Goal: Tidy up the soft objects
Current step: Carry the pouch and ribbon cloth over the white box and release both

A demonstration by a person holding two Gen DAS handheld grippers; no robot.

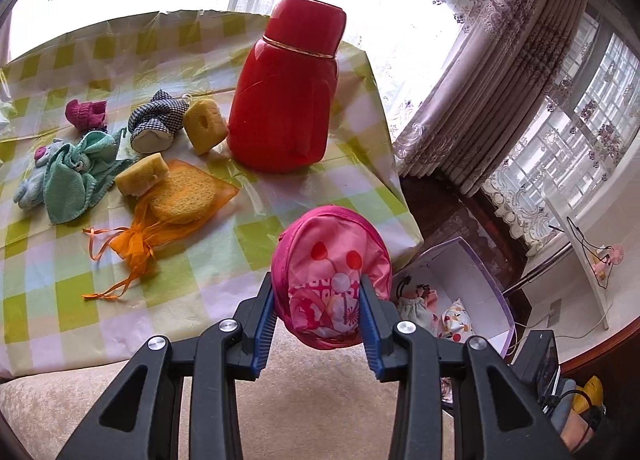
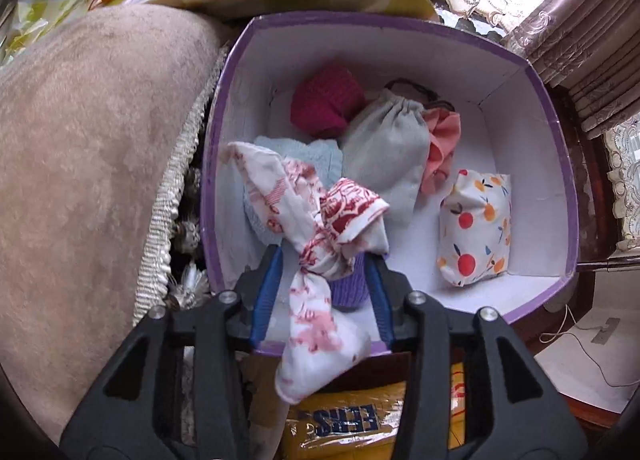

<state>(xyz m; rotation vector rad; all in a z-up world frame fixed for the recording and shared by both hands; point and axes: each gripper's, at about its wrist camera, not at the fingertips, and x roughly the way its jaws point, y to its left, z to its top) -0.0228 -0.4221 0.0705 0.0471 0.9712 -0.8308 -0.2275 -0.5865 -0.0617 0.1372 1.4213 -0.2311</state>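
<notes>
My left gripper (image 1: 318, 294) is shut on a small pink toy backpack (image 1: 332, 260) and holds it above the table's near right corner. Soft things lie on the checked tablecloth (image 1: 52, 284): a green cloth (image 1: 76, 179), yellow sponges (image 1: 142, 173), an orange mesh bag (image 1: 176, 203), a checked pouch (image 1: 154, 121) and a magenta knit piece (image 1: 86, 113). My right gripper (image 2: 326, 272) holds a knotted red-and-white cloth (image 2: 320, 260) over the near edge of a purple-rimmed white box (image 2: 560, 195). The box holds a fruit-print cushion (image 2: 476, 227), a grey-dressed doll (image 2: 388, 151) and a red knit item (image 2: 326, 99).
A tall red thermos (image 1: 286, 99) stands on the table behind the backpack. The box (image 1: 468, 280) sits on the floor right of the table. A beige cushioned seat (image 2: 80, 163) lies left of the box. Curtains (image 1: 500, 71) hang at the right.
</notes>
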